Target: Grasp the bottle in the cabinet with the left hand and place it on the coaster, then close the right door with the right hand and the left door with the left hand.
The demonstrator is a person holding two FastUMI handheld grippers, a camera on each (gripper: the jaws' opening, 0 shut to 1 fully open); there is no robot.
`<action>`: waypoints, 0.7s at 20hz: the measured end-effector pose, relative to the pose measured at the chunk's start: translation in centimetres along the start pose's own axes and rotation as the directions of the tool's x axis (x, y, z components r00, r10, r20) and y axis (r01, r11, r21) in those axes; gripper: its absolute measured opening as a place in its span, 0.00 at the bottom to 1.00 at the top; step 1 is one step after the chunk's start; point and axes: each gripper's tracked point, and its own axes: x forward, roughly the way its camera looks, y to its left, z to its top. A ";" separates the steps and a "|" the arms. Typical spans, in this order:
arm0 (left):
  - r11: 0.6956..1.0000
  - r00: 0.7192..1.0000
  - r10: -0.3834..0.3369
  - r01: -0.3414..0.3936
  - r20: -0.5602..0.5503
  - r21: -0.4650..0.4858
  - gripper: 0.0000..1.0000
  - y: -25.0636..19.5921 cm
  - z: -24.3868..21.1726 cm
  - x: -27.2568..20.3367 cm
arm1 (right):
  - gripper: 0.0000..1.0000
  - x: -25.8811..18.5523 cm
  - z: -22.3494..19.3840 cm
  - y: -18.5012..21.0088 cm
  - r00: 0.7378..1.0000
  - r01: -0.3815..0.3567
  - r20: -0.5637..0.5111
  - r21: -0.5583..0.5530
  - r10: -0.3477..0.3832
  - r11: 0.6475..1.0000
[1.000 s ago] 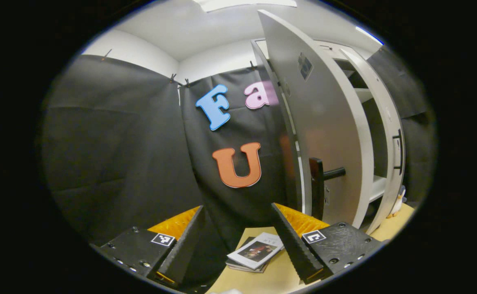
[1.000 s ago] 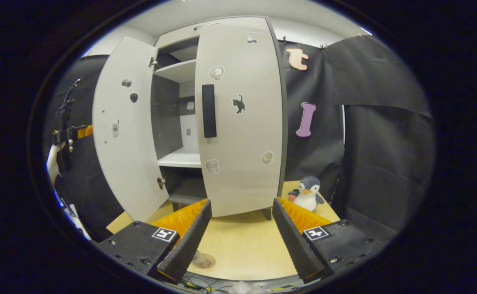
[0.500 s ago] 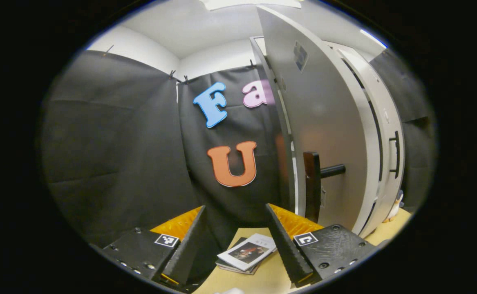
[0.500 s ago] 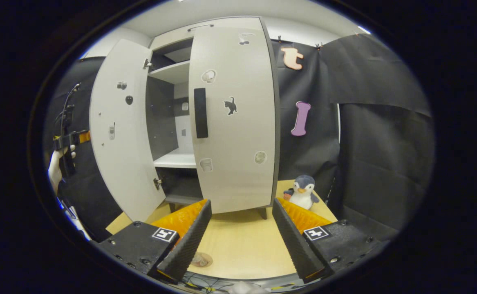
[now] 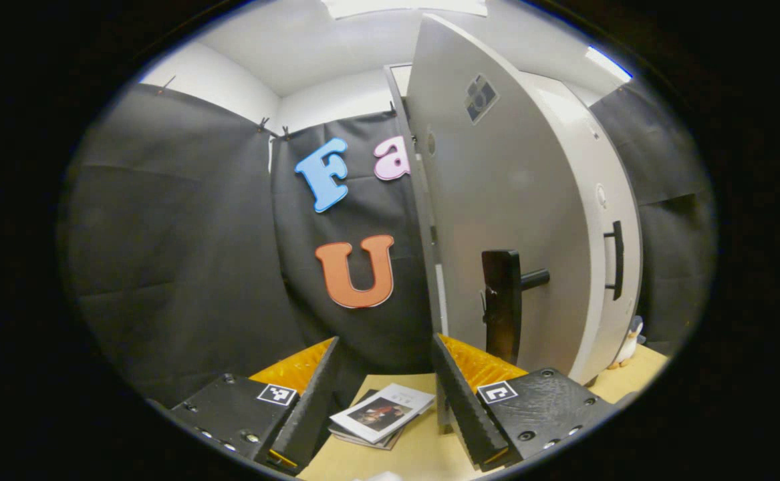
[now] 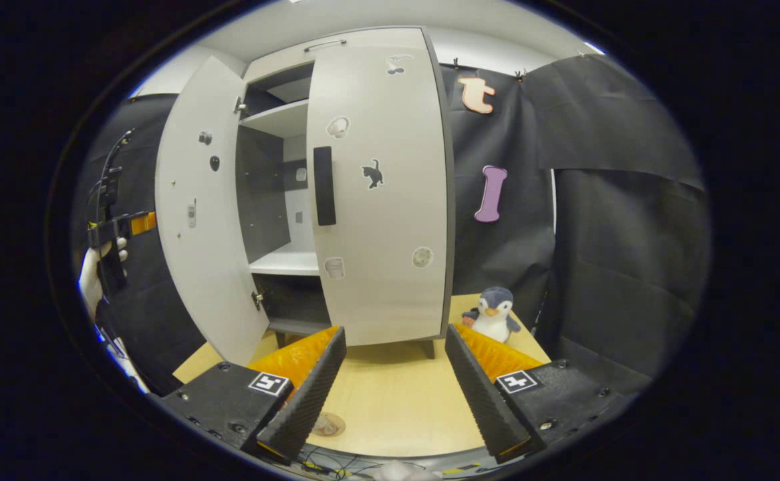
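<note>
Just right of the empty left tongs (image 5: 383, 394), the left door (image 5: 510, 200) stands ajar

- No readable text anywhere.
- magazine (image 5: 381, 414) cover print too small to read.
- right door (image 6: 379, 187) stickers are pictures only, no wording.

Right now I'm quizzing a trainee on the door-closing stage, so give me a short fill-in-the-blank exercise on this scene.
1. The cabinet's right door is ____.
2. The left door is ____.
3. The plush toy right of the cabinet is a ____.
4. The right gripper has its jaws ____.

Missing words: shut; open; penguin; open
</note>
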 end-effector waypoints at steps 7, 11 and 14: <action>0.992 0.992 -0.126 0.126 -0.002 0.005 0.83 -6.4 0.1 1.6 | 0.98 -0.7 0.6 -1.1 1.000 0.021 0.012 0.010 -0.021 1.000; 0.982 0.982 -0.187 0.187 -0.017 -0.006 0.92 -9.3 -0.2 1.8 | 0.98 -0.9 0.6 -1.5 1.000 0.025 0.015 0.019 -0.025 1.000; 0.979 0.979 -0.203 0.203 -0.011 -0.003 0.96 -10.4 -0.1 1.5 | 0.98 -1.2 1.0 -1.7 0.999 0.033 0.025 0.018 -0.034 0.999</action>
